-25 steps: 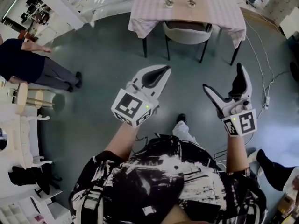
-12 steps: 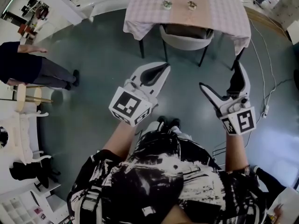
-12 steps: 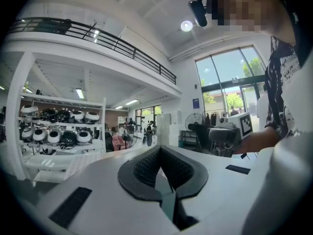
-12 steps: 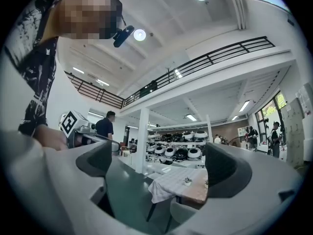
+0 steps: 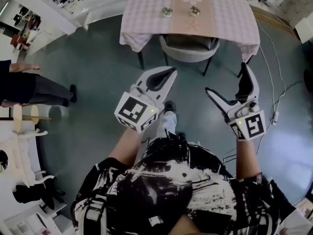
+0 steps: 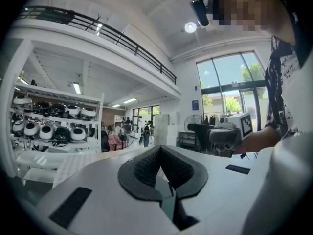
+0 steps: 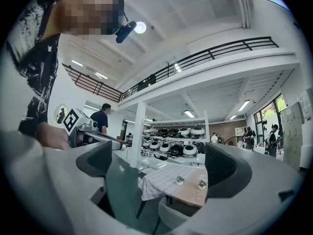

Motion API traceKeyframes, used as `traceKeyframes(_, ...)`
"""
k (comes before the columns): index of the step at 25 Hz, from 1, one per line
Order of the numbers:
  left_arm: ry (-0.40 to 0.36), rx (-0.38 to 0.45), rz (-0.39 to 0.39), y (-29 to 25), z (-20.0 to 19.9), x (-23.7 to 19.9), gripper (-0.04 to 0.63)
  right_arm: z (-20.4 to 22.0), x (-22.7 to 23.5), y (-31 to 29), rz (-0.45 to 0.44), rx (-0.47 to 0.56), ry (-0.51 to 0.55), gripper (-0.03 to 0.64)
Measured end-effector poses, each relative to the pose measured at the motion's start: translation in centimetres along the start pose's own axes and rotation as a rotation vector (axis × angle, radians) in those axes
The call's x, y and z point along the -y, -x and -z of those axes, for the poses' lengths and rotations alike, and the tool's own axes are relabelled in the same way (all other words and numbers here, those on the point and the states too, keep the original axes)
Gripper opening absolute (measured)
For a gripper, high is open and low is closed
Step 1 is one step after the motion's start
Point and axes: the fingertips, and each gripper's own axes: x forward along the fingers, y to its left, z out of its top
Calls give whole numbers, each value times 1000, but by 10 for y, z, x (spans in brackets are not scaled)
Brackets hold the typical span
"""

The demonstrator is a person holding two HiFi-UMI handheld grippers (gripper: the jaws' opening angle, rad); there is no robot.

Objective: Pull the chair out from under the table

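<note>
So, quick status from my end of the feed: the left gripper (image 5: 171, 71) has its dark pads pressed together with nothing between them, and the right gripper (image 5: 227, 78) has its jaws spread wide, also on nothing. Both are held up in the air in front of the person wearing the rig, well apart from the chair (image 5: 190, 47). That chair is a grey one with a rounded back and dark legs, tucked under the middle of the table's near edge, so only the back and part of the seat stick out from under the cloth. The table (image 5: 146, 9) has a pale checked tablecloth with a plain runner (image 5: 193, 21) down the middle that carries a flower print, and two small pots (image 5: 167, 12) (image 5: 195, 11) stand side by side near the centre of the top. In the right gripper view the table and chair sit right in the gap between the open jaws, far off. As for labels, the only print is the black-and-white square marker on each gripper cube (image 5: 138, 112) (image 5: 249, 126). There's a small blue sign (image 6: 195, 105) on the far wall in the left gripper view, but it's too small to read. Beyond that, a grey-green floor (image 5: 98, 72), a bystander (image 5: 24, 84) off the table's left side, a cable (image 5: 274, 77) trailing on the floor to its right, and shelving (image 7: 171, 148) stacked with round helmet-looking things behind the table.
</note>
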Motion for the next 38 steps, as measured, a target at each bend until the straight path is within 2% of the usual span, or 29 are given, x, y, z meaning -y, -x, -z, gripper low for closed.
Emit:
traceKeyframes(12,29,-1,77,-94,-1,-173,2,54,71,-179,0,-120,56,571)
traceKeyframes(19,26,-8,134,-132,5,-232,2,103,87,-246,-44,-201,183,571)
traceKeyframes(22,41,-18,148,-140,10,-243,2,144,87,-249,-126,-373,326,571)
traceKeyframes(24,56,-20,152,-148,14,-248,2,173,88,-249,-166,-487,367,571)
traceKeyframes(31,98,-47,143,-171,35,-256,2,277,84,-249,-340,-656,438,571)
traceKeyframes(38,112,-64,106,-186,50,-256,2,399,73,-234,-608,-875,598,569)
